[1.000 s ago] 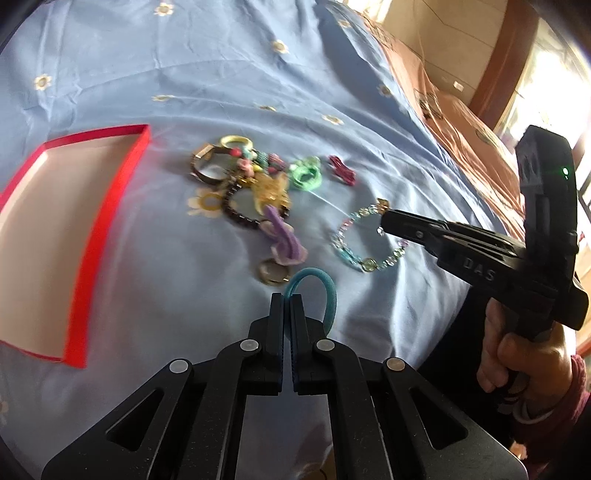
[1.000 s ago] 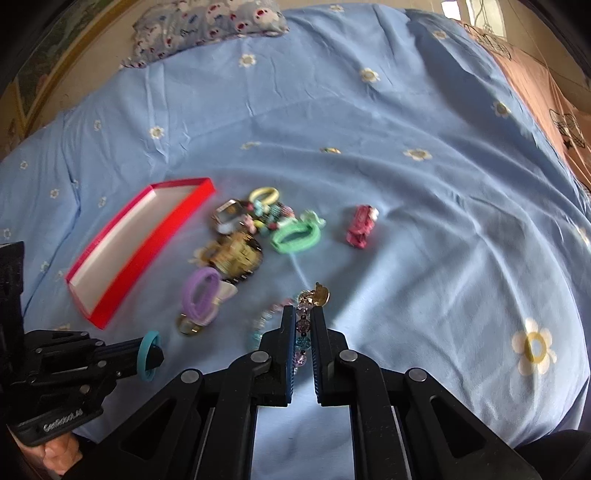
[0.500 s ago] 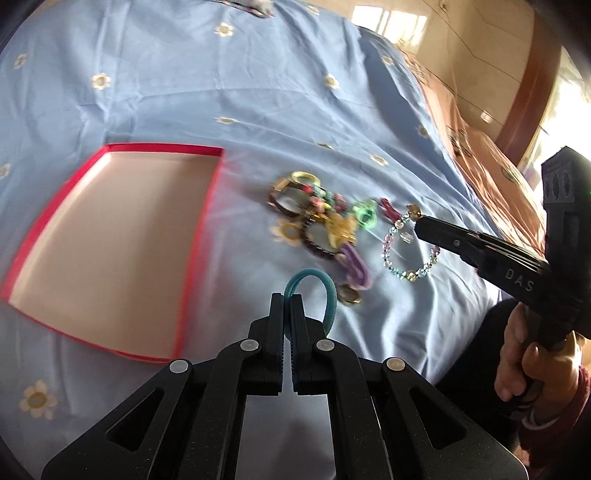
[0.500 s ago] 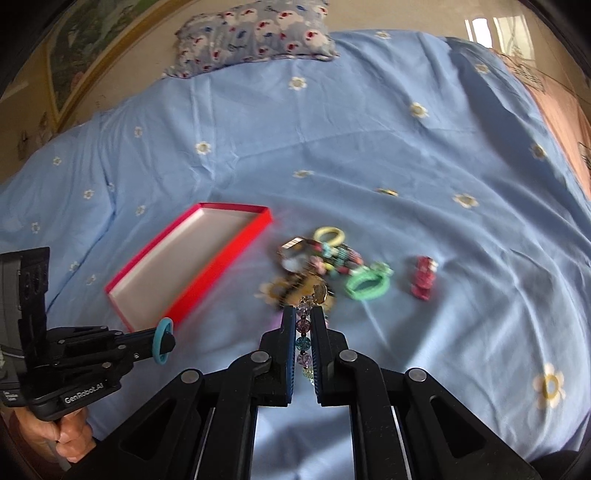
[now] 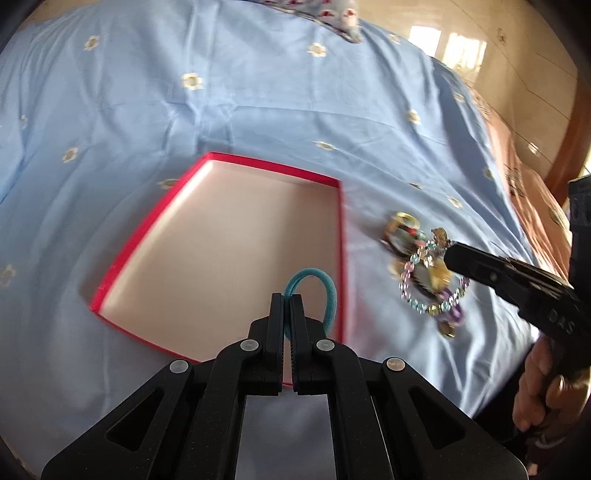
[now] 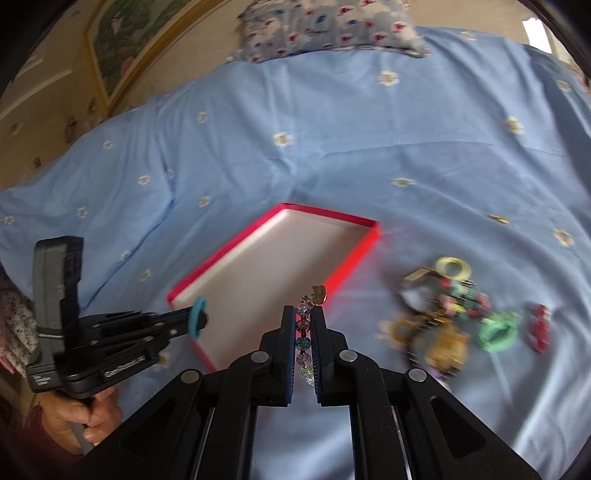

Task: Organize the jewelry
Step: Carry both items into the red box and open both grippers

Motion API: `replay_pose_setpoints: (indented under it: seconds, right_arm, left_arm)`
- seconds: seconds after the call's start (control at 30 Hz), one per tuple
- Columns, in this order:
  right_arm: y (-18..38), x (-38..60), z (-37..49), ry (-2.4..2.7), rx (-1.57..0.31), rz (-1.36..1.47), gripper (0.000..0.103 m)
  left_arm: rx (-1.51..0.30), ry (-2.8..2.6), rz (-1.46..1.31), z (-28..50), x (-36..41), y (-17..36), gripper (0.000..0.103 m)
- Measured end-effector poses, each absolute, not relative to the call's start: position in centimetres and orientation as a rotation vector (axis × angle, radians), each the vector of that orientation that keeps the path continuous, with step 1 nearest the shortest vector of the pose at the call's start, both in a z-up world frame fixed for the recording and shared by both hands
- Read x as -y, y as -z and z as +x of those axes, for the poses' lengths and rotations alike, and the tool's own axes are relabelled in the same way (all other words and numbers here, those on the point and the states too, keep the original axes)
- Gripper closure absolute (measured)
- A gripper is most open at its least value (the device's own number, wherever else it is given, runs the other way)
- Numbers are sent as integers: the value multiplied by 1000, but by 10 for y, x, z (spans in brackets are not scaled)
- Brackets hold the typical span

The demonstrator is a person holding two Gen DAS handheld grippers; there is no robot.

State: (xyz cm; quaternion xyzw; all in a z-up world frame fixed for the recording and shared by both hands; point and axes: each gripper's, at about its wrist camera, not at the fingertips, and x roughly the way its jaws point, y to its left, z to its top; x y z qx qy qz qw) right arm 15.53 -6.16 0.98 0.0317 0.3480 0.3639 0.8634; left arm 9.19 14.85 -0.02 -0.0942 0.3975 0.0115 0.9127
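Left wrist view. Left gripper (image 5: 287, 301): jaws closed to a thin slit, pinching a teal elastic hair tie (image 5: 320, 291) at one side; the rest of the loop stands free to the right of the fingertips. The tie is held above the near right corner of a shallow rectangular red-walled box with a pale pink floor (image 5: 341, 258), which lies on a light blue bedsheet with small flower print (image 5: 184, 110). Nothing visible inside the box. Right gripper (image 5: 452, 254) enters from the right edge, held by a bare hand (image 5: 543, 391). A beaded bracelet of clear, pink and blue beads with a gold charm (image 5: 428, 277) hangs as a loop from its tip, in front of a blurred heap of mixed jewelry and hair accessories (image 5: 410, 236) on the sheet, just right of the box.

Right wrist view. Right gripper (image 6: 303, 314): jaws narrowly parted, clamped on the beaded bracelet (image 6: 304, 332); beads run in a line between the fingers, gold charm at the top past the fingertips. It is held over the box's near right wall (image 6: 354, 258). Left gripper (image 6: 201, 317) at lower left, the teal tie (image 6: 196, 316) seen edge-on at its tip, over the box's near left corner. The heap (image 6: 454, 310) lies on the sheet to the right of the box; motion blur, items not separable beyond a green ring-shaped piece (image 6: 498, 330) and a red piece (image 6: 539, 328) at its right end. A patterned pillow (image 6: 325, 26) at the far end of the bed.
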Motion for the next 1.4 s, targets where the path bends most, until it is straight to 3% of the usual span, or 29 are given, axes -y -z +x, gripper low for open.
replay_pose_setpoints:
  seconds: [0.57,1.17,1.27,1.4]
  right_arm:
    - [20,-59,199,-953,-837,73,96]
    - [67,-58,226,-826,-938,-2,96]
    - [70,-60,228,-823,-957,-11,95]
    - [71,-62,230,-821,-963,-24,91]
  left_arm:
    - [-923,-181,-211,138,-221,33,101]
    - [-1013,-203,-163,157,-217,61,99]
    - [-1017,-207,-150,158,-214,61,97]
    - [-1018,-213,-146,159,-213,61,84]
